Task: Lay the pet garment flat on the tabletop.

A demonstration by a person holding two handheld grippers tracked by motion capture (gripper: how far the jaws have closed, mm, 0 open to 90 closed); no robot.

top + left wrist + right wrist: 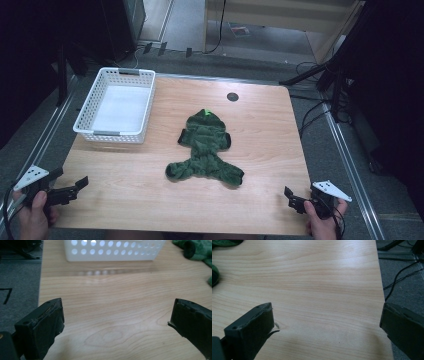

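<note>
A small dark green fleece garment with a bright green tag at its hood lies flat in the middle of the wooden table; its edge also shows in the left gripper view and the right gripper view. A white perforated basket stands at the table's far left and looks bare inside; its wall is ahead in the left gripper view. My left gripper hovers at the near left corner, open, nothing between its jaws. My right gripper is at the near right corner, also open and holding nothing.
A round dark grommet sits near the table's far edge. Cables trail over the grey floor to the right, with dark stands beyond. Metal rails run along both sides of the table.
</note>
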